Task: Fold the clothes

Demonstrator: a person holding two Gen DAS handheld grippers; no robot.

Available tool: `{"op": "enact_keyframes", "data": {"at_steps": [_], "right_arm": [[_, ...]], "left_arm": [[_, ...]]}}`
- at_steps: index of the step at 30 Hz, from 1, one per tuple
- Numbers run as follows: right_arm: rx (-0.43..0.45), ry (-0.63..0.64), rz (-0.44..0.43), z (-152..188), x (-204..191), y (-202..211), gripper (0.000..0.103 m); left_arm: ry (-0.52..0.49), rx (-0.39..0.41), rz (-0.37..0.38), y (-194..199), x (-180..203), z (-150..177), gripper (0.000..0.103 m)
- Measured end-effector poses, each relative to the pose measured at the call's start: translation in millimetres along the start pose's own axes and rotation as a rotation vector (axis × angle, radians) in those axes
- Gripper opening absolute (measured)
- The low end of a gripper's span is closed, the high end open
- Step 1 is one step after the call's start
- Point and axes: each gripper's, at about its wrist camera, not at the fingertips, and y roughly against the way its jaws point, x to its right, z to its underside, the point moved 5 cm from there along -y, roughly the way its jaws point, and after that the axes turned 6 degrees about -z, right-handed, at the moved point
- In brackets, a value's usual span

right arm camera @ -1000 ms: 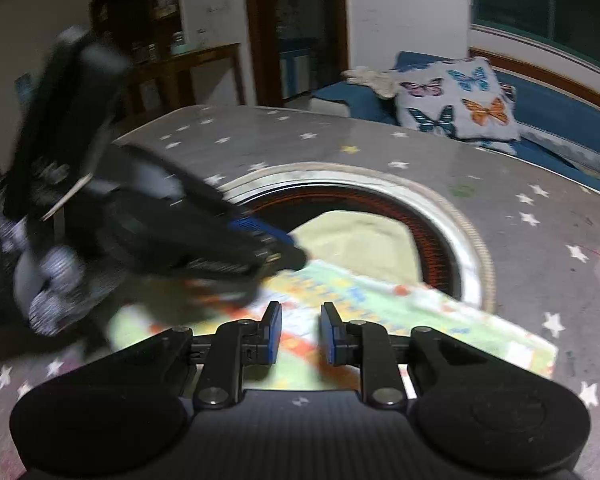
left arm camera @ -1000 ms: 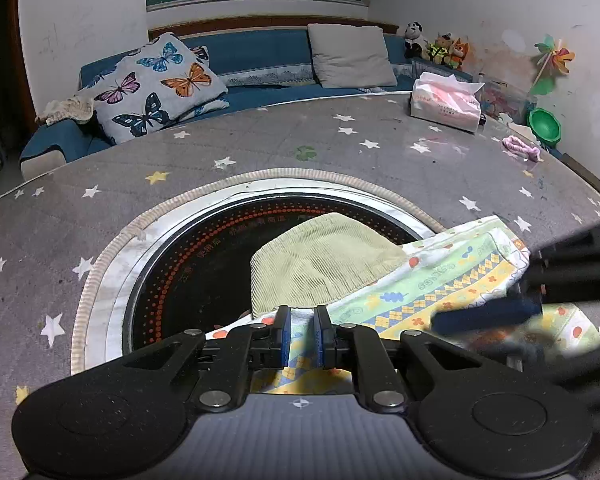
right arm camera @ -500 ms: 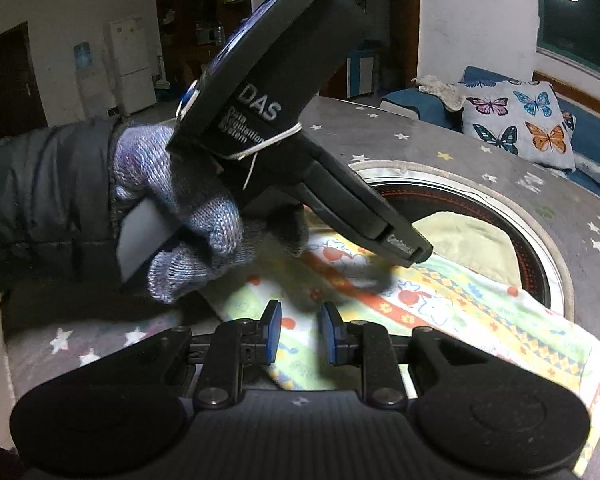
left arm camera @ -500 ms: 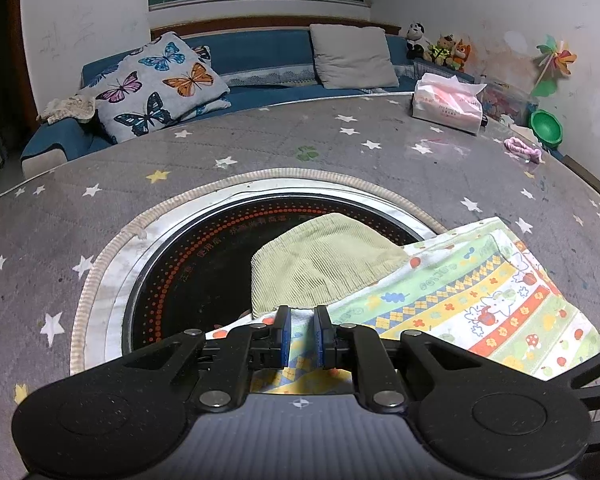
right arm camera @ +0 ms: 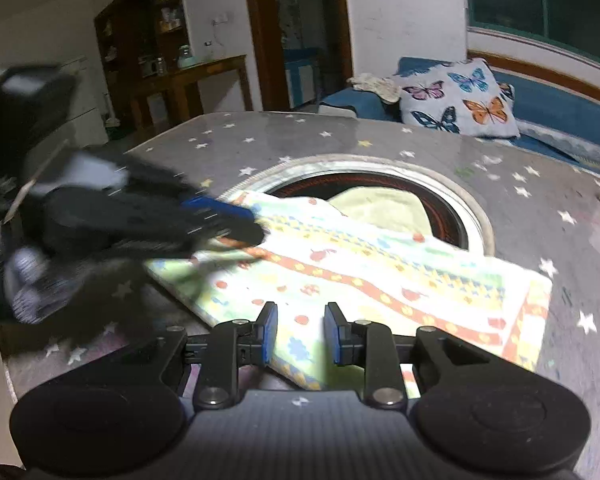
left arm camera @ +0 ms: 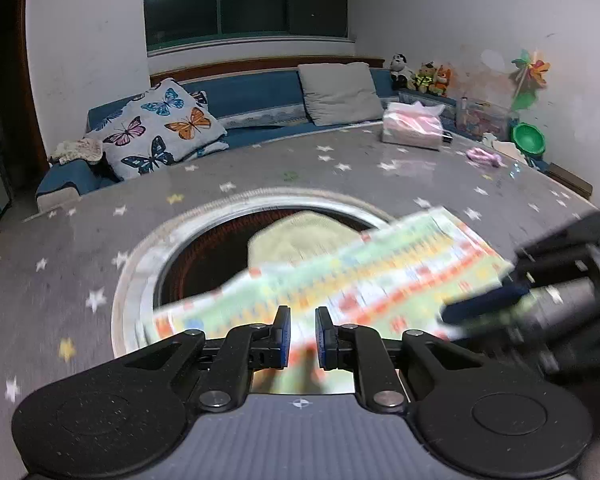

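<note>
The colourful patterned cloth garment (right arm camera: 364,276), lying by the near edge of the star-printed grey table (right arm camera: 540,184) over its round black recess (right arm camera: 452,208), is best kept taut while the left gripper (left arm camera: 299,334) stays pinched on its edge and the right gripper (right arm camera: 300,332), jaws opening around the hem, is released slowly.

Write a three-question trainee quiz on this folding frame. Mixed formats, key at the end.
1. True or false: the pale green ribbed cloth lies in the round black recess of the grey star-printed table.
2. In the right wrist view, the left gripper has its tips at which thing? A) the colourful patterned cloth B) the pale green ribbed cloth C) a tissue pack
3. Fill in: the white cushion on the blue sofa is printed with ____.

Key: 1 true; 2 A; 3 butterflies.
</note>
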Motion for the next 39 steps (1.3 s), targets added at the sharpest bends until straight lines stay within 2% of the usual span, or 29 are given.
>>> {"op": "enact_keyframes", "data": {"at_steps": [6, 13, 21, 27, 35, 39], "right_arm": [[-0.004, -0.014, 0.021, 15.1, 6.0, 3.4, 0.025], [0.009, -0.048, 0.053, 24.2, 14.2, 20.0, 0.025], [0.011, -0.143, 0.145, 43.0, 48.7, 41.5, 0.024], [0.008, -0.145, 0.169, 48.5, 57.7, 51.8, 0.023], [0.066, -0.141, 0.17, 28.2, 58.3, 53.8, 0.025], [0.031, -0.166, 0.183, 30.7, 68.5, 39.2, 0.025]], "left_arm": [[0.026, -0.007, -0.027, 8.4, 0.4, 29.1, 0.015], [0.071, 0.01, -0.033, 13.1, -4.2, 32.9, 0.016], [0.104, 0.01, -0.039, 17.3, -11.6, 38.7, 0.017], [0.143, 0.0, -0.062, 19.8, -21.4, 47.5, 0.016], [0.187, -0.001, -0.075, 25.8, -31.7, 48.6, 0.016], [0.201, -0.003, -0.081, 26.0, -35.4, 50.8, 0.016]]}}
